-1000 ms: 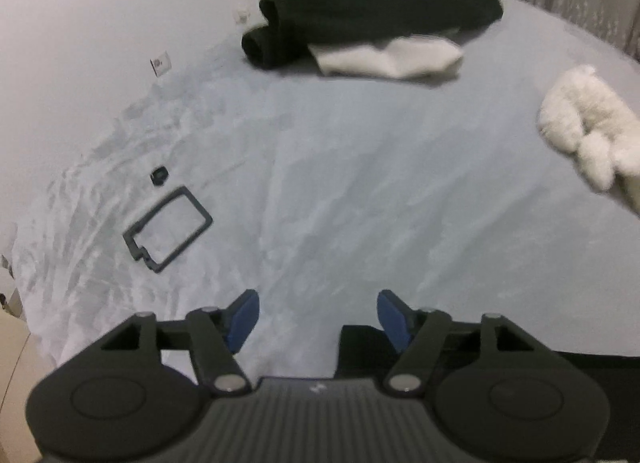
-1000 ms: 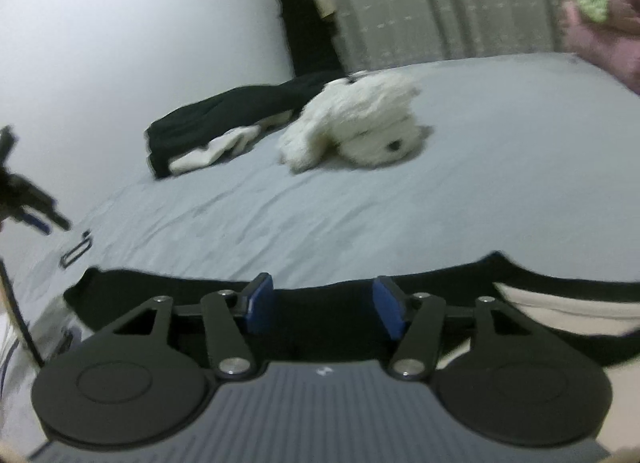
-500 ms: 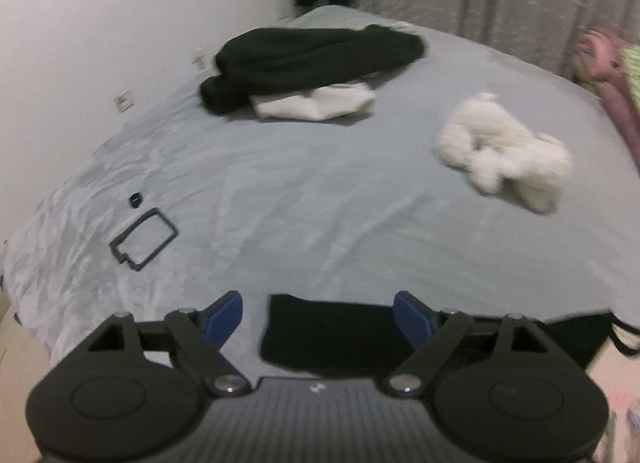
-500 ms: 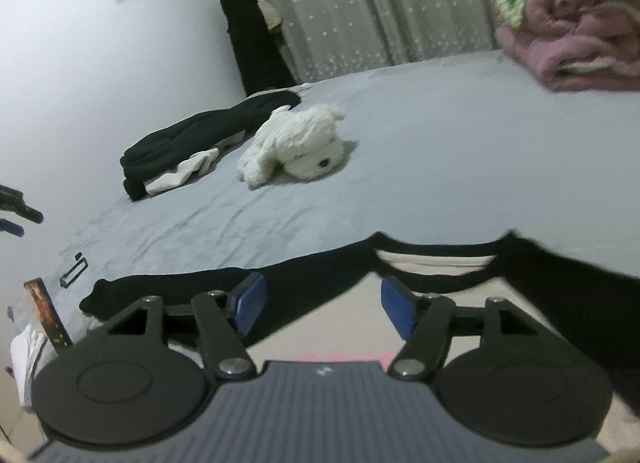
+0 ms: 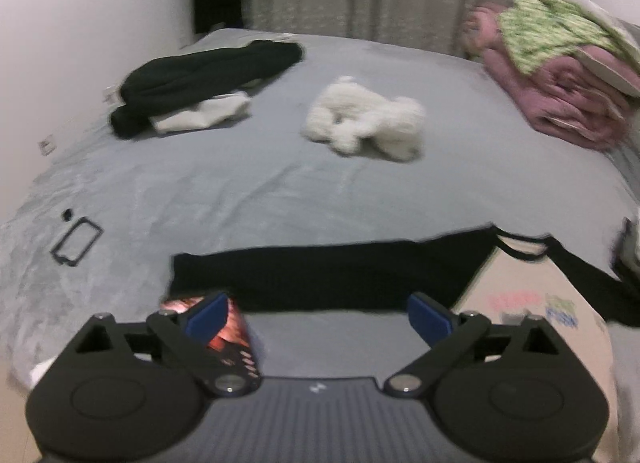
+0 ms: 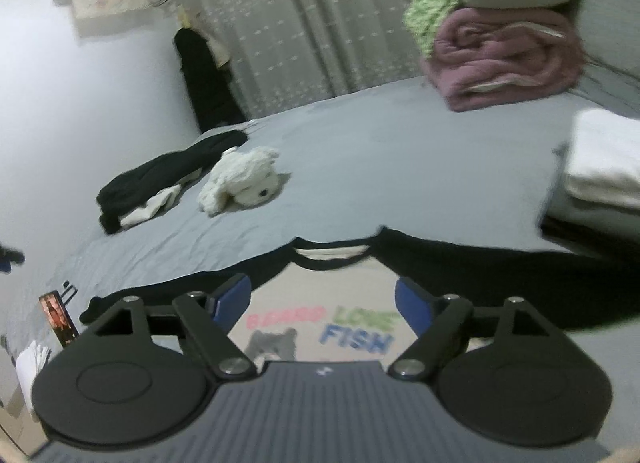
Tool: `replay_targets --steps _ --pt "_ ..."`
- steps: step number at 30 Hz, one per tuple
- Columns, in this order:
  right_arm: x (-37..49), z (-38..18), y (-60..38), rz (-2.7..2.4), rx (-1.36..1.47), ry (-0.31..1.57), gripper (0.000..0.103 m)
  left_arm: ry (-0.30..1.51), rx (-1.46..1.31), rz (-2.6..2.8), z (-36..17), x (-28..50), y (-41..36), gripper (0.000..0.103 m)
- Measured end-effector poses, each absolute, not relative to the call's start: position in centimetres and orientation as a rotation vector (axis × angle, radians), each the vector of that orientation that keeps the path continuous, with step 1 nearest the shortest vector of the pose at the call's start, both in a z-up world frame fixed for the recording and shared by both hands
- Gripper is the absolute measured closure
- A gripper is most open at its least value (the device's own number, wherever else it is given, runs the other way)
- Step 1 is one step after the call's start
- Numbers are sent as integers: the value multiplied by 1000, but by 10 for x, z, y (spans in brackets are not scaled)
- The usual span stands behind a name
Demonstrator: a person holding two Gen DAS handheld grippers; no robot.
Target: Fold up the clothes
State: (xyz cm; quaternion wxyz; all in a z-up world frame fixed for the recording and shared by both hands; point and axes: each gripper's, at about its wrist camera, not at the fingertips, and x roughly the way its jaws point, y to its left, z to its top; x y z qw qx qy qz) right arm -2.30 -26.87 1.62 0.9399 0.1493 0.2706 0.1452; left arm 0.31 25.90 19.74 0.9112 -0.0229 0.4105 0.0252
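Cream long-sleeved shirt with black sleeves and coloured print [image 6: 320, 295], spread flat at near edge of grey bed sheet [image 5: 280, 183]. Left gripper [image 5: 318, 313] and right gripper [image 6: 323, 299]: jaws just opened wide, nothing between. Risk judged: uneven grabs, crooked fold, sleeve [image 5: 320, 275] dragged.

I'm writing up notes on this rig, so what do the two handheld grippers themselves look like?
Both look alike. The left gripper and right gripper have black linkage arms with silver pivot pins, two round black discs at the base, a ribbed grey body with a small white logo, and blue pads on the fingertips. No cables or sleeves show.
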Motion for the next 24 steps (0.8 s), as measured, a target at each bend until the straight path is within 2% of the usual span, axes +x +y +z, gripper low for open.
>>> replay_targets --steps 5,11,15,24 --pt "-57 6 -304 216 350 559 16 834 -101 -53 171 -21 228 2" --pt "-94 -9 -337 134 414 572 15 841 -175 -125 119 -41 192 2" --pt "-117 -17 -354 85 429 579 11 849 -226 -157 83 -51 172 2" --pt "-134 -29 -360 30 478 608 10 889 -285 -198 34 -66 145 2"
